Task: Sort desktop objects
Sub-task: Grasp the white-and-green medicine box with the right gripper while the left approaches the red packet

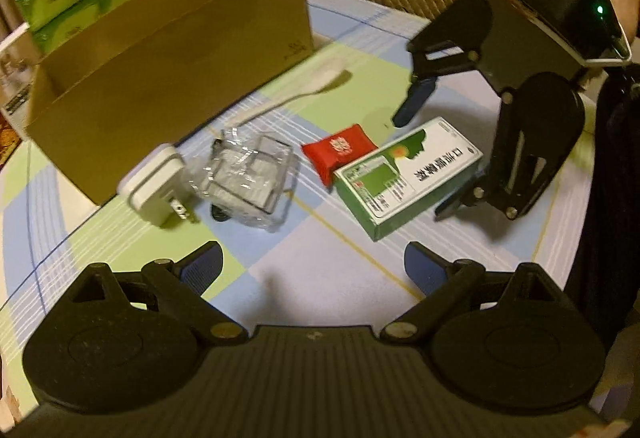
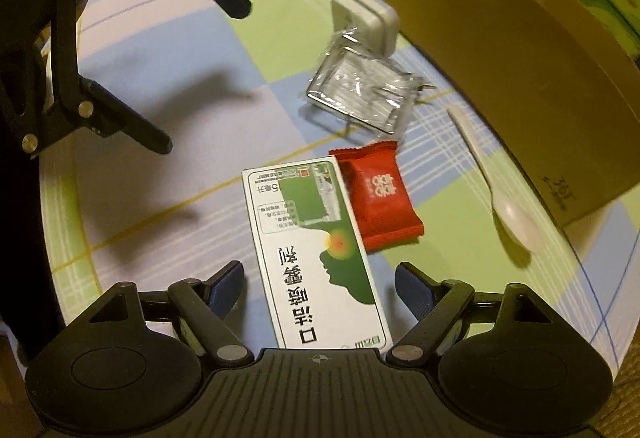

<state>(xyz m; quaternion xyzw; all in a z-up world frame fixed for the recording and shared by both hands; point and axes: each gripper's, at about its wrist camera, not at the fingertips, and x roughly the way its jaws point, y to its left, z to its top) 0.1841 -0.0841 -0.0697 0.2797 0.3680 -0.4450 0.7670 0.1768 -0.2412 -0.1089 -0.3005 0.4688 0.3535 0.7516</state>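
The left gripper (image 1: 312, 264) hangs spread and empty, with the white plug adapter (image 1: 154, 184) and clear plastic box (image 1: 250, 180) ahead of it. The right gripper (image 2: 320, 288), also spread, straddles the green-and-white cardboard medicine box (image 2: 316, 254), apparently lining up a grasp; the red foil sachet (image 2: 380, 196) touches the medicine box beyond the right finger.

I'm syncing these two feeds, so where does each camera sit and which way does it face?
Left wrist: on the left tool, open, facing across the checked table to the brown cardboard box; right tool at right.
Right wrist: on the right tool, open, straddling the green-and-white medicine box; left tool upper left.
Shared: medicine box, red snack packet, white charger, cardboard box.
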